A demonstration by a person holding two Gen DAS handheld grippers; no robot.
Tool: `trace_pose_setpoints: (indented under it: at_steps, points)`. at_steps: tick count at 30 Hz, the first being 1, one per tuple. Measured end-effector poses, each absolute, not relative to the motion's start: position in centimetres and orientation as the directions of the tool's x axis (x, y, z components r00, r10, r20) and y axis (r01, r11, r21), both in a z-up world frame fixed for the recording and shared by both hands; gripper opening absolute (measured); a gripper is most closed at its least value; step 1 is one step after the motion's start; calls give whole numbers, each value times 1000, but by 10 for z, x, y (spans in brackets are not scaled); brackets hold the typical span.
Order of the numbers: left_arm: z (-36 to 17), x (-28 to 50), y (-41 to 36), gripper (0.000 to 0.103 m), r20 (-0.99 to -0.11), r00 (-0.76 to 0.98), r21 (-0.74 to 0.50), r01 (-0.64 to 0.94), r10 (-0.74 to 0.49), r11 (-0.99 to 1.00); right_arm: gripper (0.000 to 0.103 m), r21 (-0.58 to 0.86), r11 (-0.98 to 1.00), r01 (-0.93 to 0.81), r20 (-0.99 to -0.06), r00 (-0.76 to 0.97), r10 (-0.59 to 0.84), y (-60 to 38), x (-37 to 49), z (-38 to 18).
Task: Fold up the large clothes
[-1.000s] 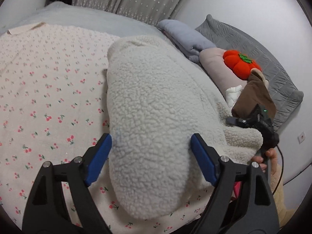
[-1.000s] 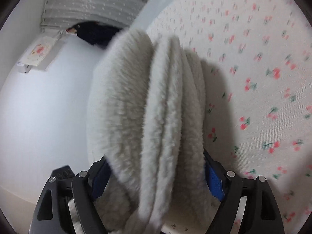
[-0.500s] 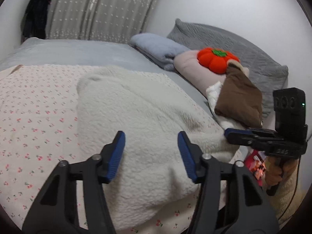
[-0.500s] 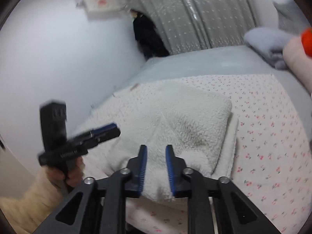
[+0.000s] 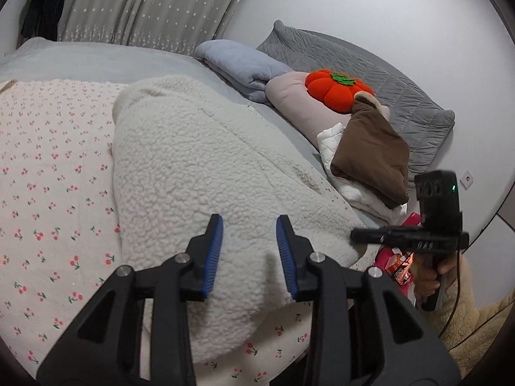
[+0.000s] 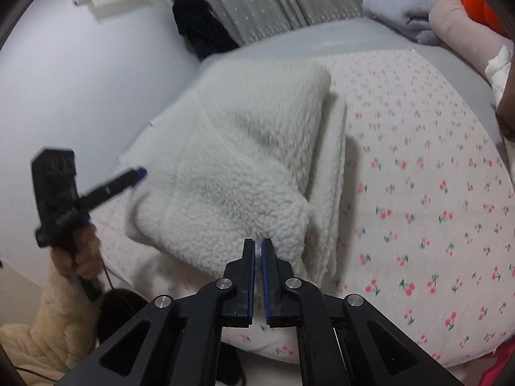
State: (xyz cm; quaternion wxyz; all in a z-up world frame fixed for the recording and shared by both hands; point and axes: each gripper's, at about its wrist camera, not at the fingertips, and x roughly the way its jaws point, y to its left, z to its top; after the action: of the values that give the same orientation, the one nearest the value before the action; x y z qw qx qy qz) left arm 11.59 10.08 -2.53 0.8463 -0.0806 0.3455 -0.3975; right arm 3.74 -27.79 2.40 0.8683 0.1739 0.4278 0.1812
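A folded white fleece garment [image 5: 193, 173] lies on the cherry-print sheet [image 5: 48, 167] near the bed's front edge; it also shows in the right wrist view [image 6: 244, 160]. My left gripper [image 5: 249, 251] hovers above its near end, jaws open and empty. My right gripper [image 6: 258, 257] is just in front of the garment's near corner, jaws nearly closed and empty. The right gripper [image 5: 408, 238] shows in the left wrist view, off the garment's right end. The left gripper [image 6: 106, 189] shows in the right wrist view, at the garment's left.
At the head of the bed lie a grey quilted pillow [image 5: 386, 80], a folded blue blanket [image 5: 238, 64], a pink pillow [image 5: 296, 103] with an orange pumpkin cushion [image 5: 338, 88], and a brown folded garment [image 5: 370, 157] on white cloth. Grey curtains [image 5: 145, 3] hang behind.
Both grippers have let go of the fleece garment and drawn back; it now lies folded on the sheet. My right gripper's jaws have closed almost fully, and my left jaws have narrowed.
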Motion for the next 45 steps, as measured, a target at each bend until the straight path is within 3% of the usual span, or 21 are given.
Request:
trace_pose_setpoints:
  at_steps: [2,4,8,12,13,17,19,22,25,29,33,36,41,45]
  points:
    - [-20,115,100,39,-515,461,-393,622,-723,677,9,448,877,-175,-649,611,454,-279,41,42]
    - [-16,118,98,40,-507,457,-394,632,-731,668,18,419,890,-181,-628,649,428,-271,53,50]
    - [-16,117,85,40,-520,426,-376,663,-740,647,24,422,889,-180,-615,663,426,-261,87,64]
    - [-12,116,58,40,-540,396,-320,719,-742,617,66,444,889,-111,-627,670,397,-280,129,56]
    - [-11,115,50,40,-545,381,-309,737,-747,601,67,473,877,-87,-628,664,405,-290,144,50]
    - [-22,125,17,42,-582,282,-294,802,-763,520,64,570,821,-45,-640,602,477,-313,195,22]
    - [-36,132,6,43,-614,246,-304,803,-750,512,21,641,760,-106,-601,548,583,-310,214,7]
    - [-47,124,1,43,-617,263,-246,830,-741,500,15,597,782,-179,-581,576,576,-302,217,19]
    - [-52,118,-3,43,-615,223,-250,854,-756,455,14,575,795,-195,-551,626,552,-308,223,30]
    - [-62,101,-17,43,-659,232,-161,886,-715,435,14,516,848,-116,-682,544,489,-302,251,-20]
    - [-51,104,-8,43,-658,214,-201,874,-722,442,20,606,788,-111,-615,563,552,-315,242,-25]
    - [-35,102,10,44,-633,231,-230,855,-739,464,25,558,815,-155,-601,601,526,-317,214,5]
    - [-22,99,44,56,-578,310,-240,820,-755,520,25,476,832,-286,-561,630,537,-299,153,47]
    - [-40,102,53,56,-622,295,-273,787,-726,554,25,430,843,-323,-605,590,535,-281,130,34]
